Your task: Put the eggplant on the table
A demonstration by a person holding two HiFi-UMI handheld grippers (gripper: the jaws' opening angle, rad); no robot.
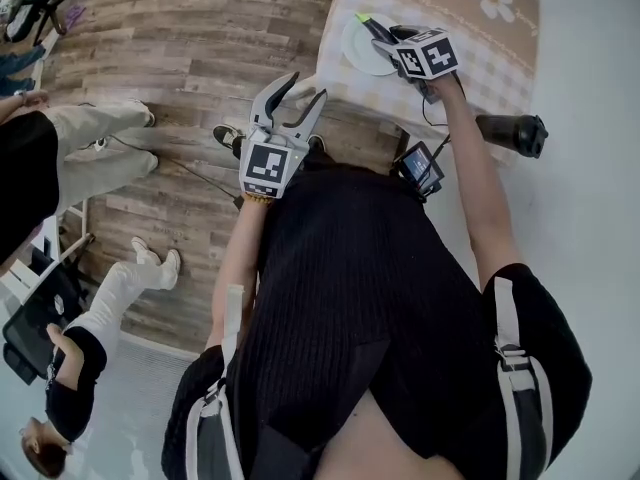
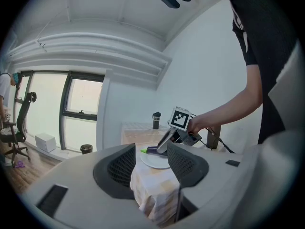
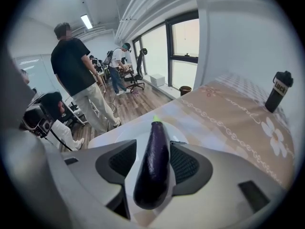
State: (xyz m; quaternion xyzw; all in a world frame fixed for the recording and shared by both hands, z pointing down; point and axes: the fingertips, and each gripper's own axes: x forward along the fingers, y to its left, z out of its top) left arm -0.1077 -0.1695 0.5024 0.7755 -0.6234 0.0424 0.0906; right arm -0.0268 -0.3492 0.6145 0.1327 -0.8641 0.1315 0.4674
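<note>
One eggplant [image 3: 153, 166], long and slim, glossy dark purple with a pale green stem end pointing away, lies on a white plate [image 3: 125, 136] by the left edge of the bench [image 3: 233, 128]. The right gripper [image 3: 153, 146] reaches steeply down over it, its jaws spread to either side. A sliver of plate shows between the left jaw and the skin, and the right jaw sits just beside it, so nothing is pinched. The left gripper [image 1: 303, 93] is held level over the wooden floor [image 1: 180, 58], left of the bench, jaws spread and bare. The bench wears a beige cloth [image 1: 450, 8] with white flowers. A black bottle [image 3: 279, 90] at the far right carries white lettering starting "Luck"; the rest is unreadable
</note>
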